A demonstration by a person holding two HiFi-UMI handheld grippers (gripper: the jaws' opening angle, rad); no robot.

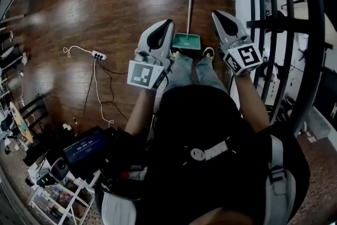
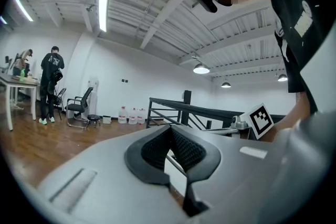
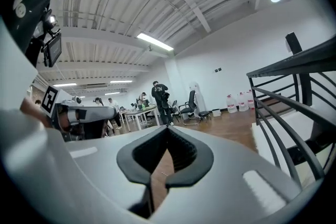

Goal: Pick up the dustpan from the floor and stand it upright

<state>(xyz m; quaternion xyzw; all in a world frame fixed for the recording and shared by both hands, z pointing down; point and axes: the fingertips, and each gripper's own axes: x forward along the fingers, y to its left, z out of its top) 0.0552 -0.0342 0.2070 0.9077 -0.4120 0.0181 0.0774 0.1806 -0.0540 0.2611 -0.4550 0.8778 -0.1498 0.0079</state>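
A green dustpan (image 1: 187, 42) lies flat on the wooden floor just ahead of the person's shoes, and its long handle (image 1: 188, 5) runs away from me. In the head view my left gripper (image 1: 167, 22) hovers above the pan's left side, covering part of its edge. My right gripper (image 1: 217, 13) hovers to the pan's right. Neither touches the dustpan. Each gripper's tips meet with nothing between them, as seen on the left gripper (image 2: 169, 127) and the right gripper (image 3: 168, 127) in their own views, which look level across the room and do not show the dustpan.
A black railing (image 1: 284, 23) stands close on the right. A power strip (image 1: 98, 55) with trailing cables lies on the floor to the left. A cart with a screen (image 1: 84, 147) sits at lower left. People (image 2: 52, 84) and an office chair (image 2: 79, 107) are far off.
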